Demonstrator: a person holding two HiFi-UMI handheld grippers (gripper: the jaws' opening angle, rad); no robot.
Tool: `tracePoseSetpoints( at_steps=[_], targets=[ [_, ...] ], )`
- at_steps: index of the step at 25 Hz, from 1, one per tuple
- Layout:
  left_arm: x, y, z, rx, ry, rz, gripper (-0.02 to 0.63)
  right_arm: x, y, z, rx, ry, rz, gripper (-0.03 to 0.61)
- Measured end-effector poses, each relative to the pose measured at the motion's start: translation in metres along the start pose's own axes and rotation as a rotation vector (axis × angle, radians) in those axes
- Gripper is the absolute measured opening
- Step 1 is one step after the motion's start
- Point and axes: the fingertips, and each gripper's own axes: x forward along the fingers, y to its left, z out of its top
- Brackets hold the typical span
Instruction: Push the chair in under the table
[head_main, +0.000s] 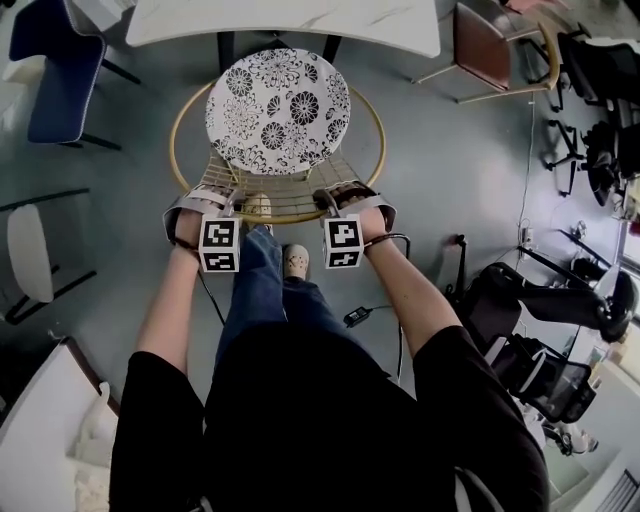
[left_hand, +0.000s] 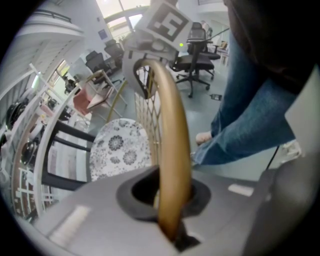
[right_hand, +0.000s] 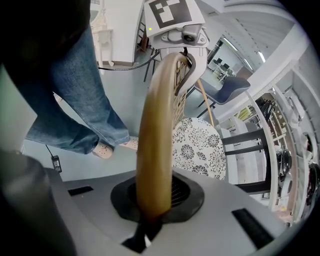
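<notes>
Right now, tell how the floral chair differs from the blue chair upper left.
The floral chair has a patterned seat and a gold hoop; the blue chair is plain. The left tool and right tool grip the floral chair's hoop; the blue chair is untouched. Both stand near the table.

Black-and-white floral seat cushion, gold chair frame, white table

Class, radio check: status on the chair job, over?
Left gripper, right gripper both shut on gold back rim. Chair seat out front of table, not under. Nothing seen between them; black table legs ahead.
</notes>
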Motion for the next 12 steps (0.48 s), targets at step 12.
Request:
tracePoseSetpoints(
  at_steps=[12],
  targets=[
    [-0.0017, -0.0025, 0.0032, 0.038, 0.0, 0.008, 0.031, -0.0015, 0.0034, -0.0006, -0.009, 0.0, 0.003, 0.023]
  ],
)
